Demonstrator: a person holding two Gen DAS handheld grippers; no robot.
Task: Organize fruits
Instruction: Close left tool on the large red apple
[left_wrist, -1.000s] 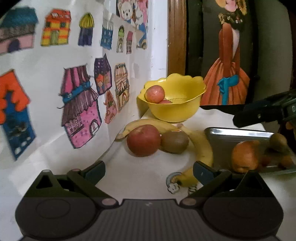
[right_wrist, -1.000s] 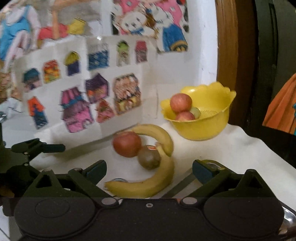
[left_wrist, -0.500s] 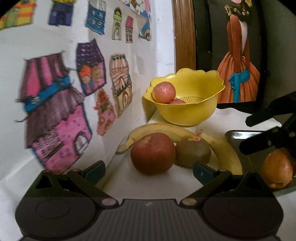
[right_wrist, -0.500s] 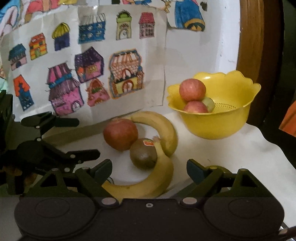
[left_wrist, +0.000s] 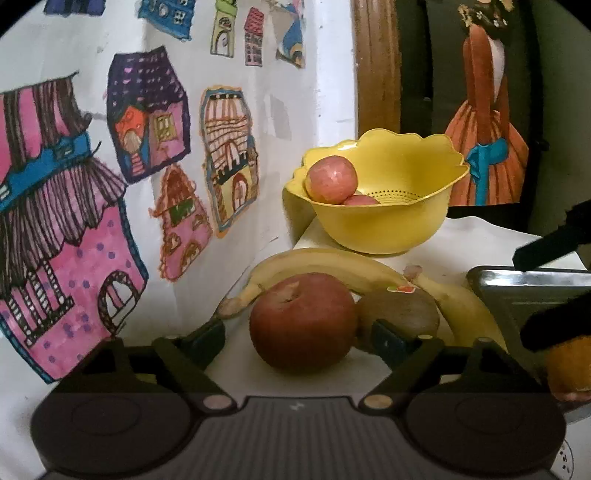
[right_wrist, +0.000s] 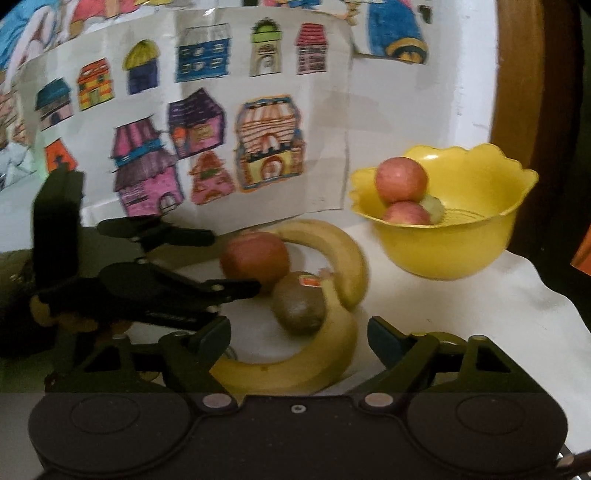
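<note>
Straddling the dark red round apple (left_wrist: 302, 320), the left gripper (left_wrist: 299, 338) has its jaws spread wide, one finger on each side of the fruit, not clamped on it. Apple sits on the white tablecloth (left_wrist: 476, 240), touching the brown fuzzy kiwi (left_wrist: 402, 314) on its right. Curved yellow banana (left_wrist: 325, 266) lies just behind both; a second yellow banana (left_wrist: 461, 314) runs along the right of the kiwi, beside a shiny metal tray (left_wrist: 524, 291). Farther back stands the yellow scalloped plastic bowl (left_wrist: 391, 229) holding a pink-red apple (left_wrist: 331, 179) on top of another; right wrist view also shows a pale greenish fruit (right_wrist: 434, 208) in it.

Right gripper (right_wrist: 297, 338) is wide open too, empty, hovering over the near banana (right_wrist: 295, 369) and kiwi (right_wrist: 299, 306). An orange fruit (left_wrist: 569, 369) shows at the right edge of the left view. Paper sheet with coloured house drawings (right_wrist: 207, 147) hangs on the far wall.
</note>
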